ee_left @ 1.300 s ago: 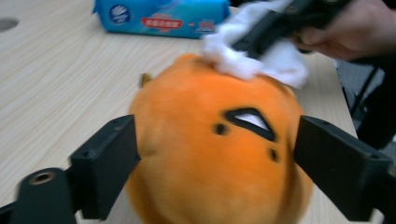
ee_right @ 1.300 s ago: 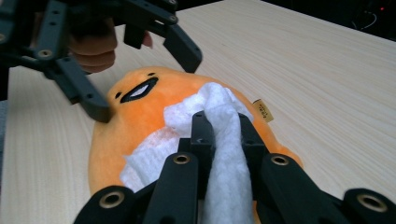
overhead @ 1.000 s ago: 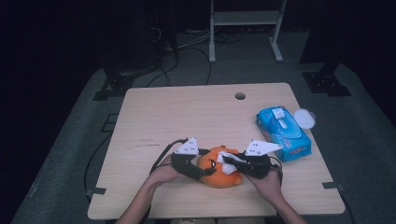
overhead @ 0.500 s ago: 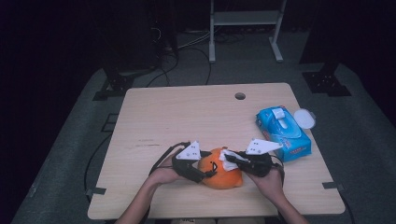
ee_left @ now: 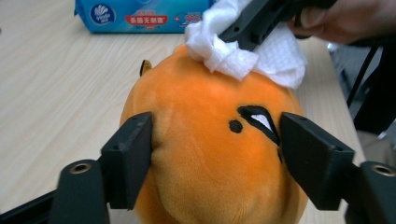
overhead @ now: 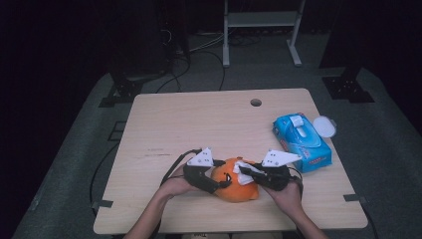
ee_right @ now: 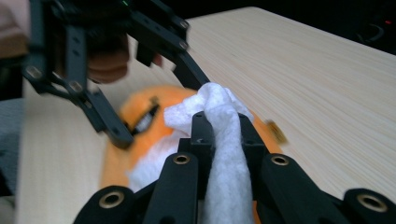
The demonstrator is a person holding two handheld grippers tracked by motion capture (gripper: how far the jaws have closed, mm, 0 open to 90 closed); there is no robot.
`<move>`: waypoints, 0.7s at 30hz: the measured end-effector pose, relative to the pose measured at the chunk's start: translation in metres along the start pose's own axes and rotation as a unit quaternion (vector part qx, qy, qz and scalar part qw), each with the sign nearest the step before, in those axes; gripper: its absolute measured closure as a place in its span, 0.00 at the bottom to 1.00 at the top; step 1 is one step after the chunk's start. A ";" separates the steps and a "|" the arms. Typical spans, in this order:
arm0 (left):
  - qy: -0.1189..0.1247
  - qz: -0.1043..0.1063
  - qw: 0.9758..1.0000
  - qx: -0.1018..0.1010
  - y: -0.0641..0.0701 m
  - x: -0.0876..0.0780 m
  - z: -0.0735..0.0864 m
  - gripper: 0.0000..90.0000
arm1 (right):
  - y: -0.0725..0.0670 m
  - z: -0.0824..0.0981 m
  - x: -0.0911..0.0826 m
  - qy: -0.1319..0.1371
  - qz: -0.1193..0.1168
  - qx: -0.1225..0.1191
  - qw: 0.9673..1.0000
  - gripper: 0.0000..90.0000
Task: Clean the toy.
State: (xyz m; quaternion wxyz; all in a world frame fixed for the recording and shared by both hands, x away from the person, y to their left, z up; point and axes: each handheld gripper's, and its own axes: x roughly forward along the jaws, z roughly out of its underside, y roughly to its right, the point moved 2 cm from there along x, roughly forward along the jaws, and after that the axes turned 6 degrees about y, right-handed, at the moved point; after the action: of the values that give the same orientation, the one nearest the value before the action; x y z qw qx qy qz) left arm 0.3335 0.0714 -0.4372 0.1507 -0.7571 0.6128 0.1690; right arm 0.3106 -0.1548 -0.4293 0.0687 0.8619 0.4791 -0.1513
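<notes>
Now | left gripper (ee_left: 212, 149) jaws clamp orange plush toy (ee_left: 210, 154) on both flanks, having just opened slightly | right gripper (ee_right: 219, 126) pinches white tissue (ee_right: 222, 140) against toy's top | toy rests on table (overhead: 199, 124) near front edge, tissue pack (overhead: 301, 142) off right

A blue tissue pack (overhead: 302, 142) lay at the bench's (overhead: 199, 124) three o'clock edge, a white lid (overhead: 324, 125) just beyond.
</notes>
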 end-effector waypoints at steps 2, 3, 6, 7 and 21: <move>-0.004 0.001 1.000 0.020 0.005 0.002 -0.003 0.33 | -0.006 -0.004 0.001 0.009 -0.014 -0.003 1.000 0.89; -0.006 0.001 0.999 0.032 0.007 0.003 -0.004 0.34 | -0.010 -0.006 0.003 0.011 -0.020 -0.007 1.000 0.89; -0.018 0.000 0.998 0.057 0.011 0.003 -0.006 0.35 | -0.019 -0.011 0.009 0.011 -0.025 -0.025 0.999 0.89; -0.019 0.000 0.998 0.059 0.011 0.003 -0.005 0.35 | -0.019 -0.012 0.010 0.008 -0.023 -0.028 0.999 0.89; 0.013 0.001 1.000 -0.027 0.001 0.001 -0.007 0.16 | 0.004 0.002 0.000 -0.004 0.008 0.011 1.000 0.89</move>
State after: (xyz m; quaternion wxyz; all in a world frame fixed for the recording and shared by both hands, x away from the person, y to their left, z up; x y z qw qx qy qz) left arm 0.3336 0.0670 -0.4318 0.1219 -0.7622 0.6109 0.1761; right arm 0.3131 -0.1578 -0.4316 0.0622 0.8658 0.4701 -0.1598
